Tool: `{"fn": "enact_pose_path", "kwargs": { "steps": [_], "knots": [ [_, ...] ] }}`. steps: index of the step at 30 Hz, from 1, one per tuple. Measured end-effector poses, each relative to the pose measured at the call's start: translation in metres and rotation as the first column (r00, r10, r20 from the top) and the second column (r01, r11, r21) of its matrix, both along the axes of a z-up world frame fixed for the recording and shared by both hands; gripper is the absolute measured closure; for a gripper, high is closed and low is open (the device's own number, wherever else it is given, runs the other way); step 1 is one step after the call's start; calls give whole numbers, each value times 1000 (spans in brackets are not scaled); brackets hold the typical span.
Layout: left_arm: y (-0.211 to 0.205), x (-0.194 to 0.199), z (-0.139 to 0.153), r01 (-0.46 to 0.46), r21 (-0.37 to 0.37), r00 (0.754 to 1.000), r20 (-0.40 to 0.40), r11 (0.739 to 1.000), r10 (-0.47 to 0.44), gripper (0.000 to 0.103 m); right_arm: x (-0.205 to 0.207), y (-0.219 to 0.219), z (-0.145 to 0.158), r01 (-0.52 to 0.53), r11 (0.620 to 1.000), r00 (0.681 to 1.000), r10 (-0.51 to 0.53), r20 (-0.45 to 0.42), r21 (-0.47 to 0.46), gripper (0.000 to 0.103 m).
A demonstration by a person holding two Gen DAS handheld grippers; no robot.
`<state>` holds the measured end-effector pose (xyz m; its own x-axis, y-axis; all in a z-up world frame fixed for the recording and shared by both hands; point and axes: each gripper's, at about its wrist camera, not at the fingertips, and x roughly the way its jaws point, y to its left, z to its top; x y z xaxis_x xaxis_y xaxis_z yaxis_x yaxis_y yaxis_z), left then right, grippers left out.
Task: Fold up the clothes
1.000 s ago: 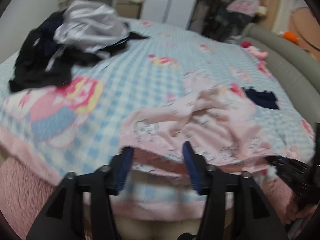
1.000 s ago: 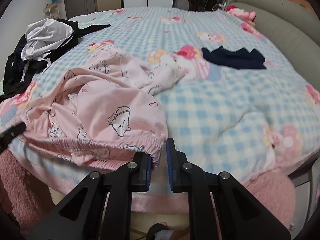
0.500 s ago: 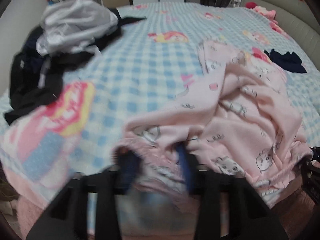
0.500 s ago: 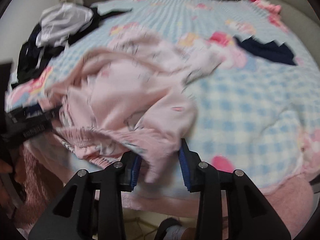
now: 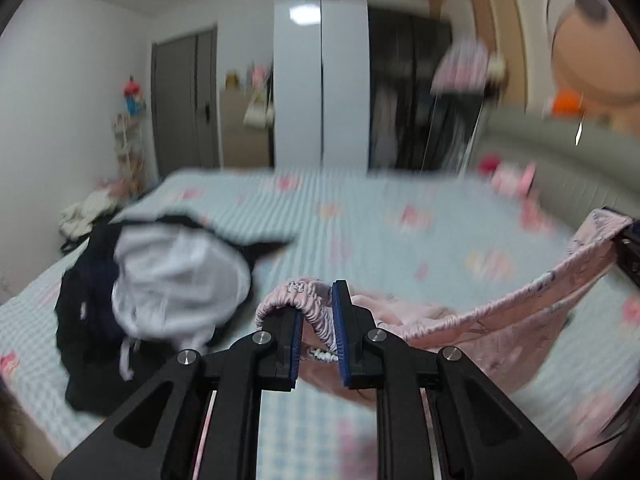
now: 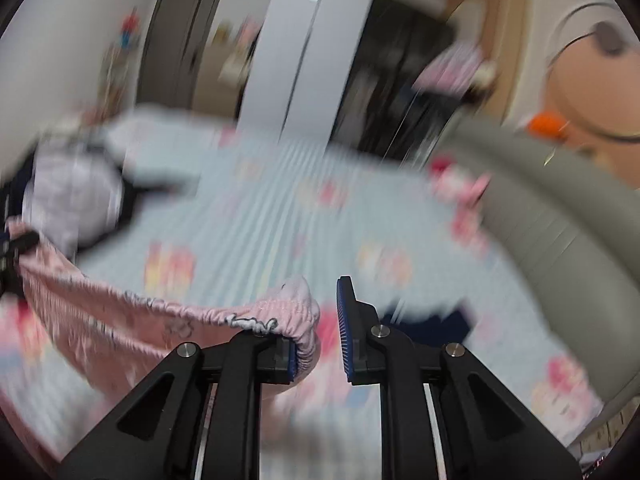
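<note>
Bedroom walls, a white wardrobe and a grey padded headboard framed the bed, spread with a blue checked cartoon blanket. The pink pajama pants hung above that bed, their elastic waistband stretched between the two tools and sagging in the middle, with the rest of the cloth draping down toward the blanket.

The left tool stood narrow and was closing, its blue pads bunching one end of the waistband between them. The right tool was narrow and closing as well; the other end of the waistband lay over its left pad, while a gap showed before the right pad, so that hold looked weaker, and blur hid whether both pads pressed the cloth.

Left of the pants on the bed lay a heap of dark and white clothes, and a small navy garment lay on the blanket beyond the right tool.

The step in hand appeared to be lifting the pants clear to shake them flat. Done well, it would call for both holds to be firm on the elastic, the tools level with each other, and the waistband drawn taut so the legs hang straight. The pants should then come down on bare blanket, apart from the clothes heap.
</note>
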<state>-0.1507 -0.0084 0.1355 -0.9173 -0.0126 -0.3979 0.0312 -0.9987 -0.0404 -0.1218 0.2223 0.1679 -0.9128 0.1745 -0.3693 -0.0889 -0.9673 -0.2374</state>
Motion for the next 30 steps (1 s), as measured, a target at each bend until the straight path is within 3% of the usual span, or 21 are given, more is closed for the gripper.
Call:
{"fn": "enact_pose_path", "kwargs": {
  "steps": [2,3,5,7,10,12,13,15,18,21,24,26,30],
  "knots": [
    [-2,9,12,33,35,999,-12,999,-33,85,12,5,31,6,999,996,-9,-91,-37,84],
    [-2,13,9,43,45,999,1,998,-43,85,19,7,30,2,998,996,-8,-94,-56,82],
    [-5,18,-20,53,52,996,75,997,-57,84,31,11,20,-8,995,997,0,-80,-95,78],
    [-7,16,-75,69,80,969,230,994,-86,84,32,11,-20,-8,993,1000,10,17,-114,78],
    [-13,15,-174,56,153,857,500,987,-127,83,32,18,-113,34,984,967,11,255,-174,78],
    [-19,17,-239,21,198,745,650,980,-148,83,37,25,-181,83,966,899,34,436,-245,78],
    [-19,23,-249,28,197,739,657,980,-153,83,42,25,-205,99,962,871,39,489,-253,78],
    [-20,37,-265,47,189,738,655,981,-162,82,52,23,-248,124,959,816,48,577,-255,78],
    [-14,47,-257,123,149,770,609,981,-190,70,67,22,-274,122,962,788,55,614,-243,78],
    [-17,57,-246,154,165,808,546,974,-220,65,74,27,-276,129,952,797,67,600,-277,78],
    [-26,72,-239,159,223,842,478,962,-250,63,81,29,-264,126,948,828,61,557,-291,78],
    [-29,77,-238,151,243,850,462,958,-251,62,88,24,-247,98,952,856,67,513,-289,75],
    [-34,85,-241,125,291,861,444,948,-250,61,91,3,-240,28,973,869,90,487,-230,74]
  ]
}}
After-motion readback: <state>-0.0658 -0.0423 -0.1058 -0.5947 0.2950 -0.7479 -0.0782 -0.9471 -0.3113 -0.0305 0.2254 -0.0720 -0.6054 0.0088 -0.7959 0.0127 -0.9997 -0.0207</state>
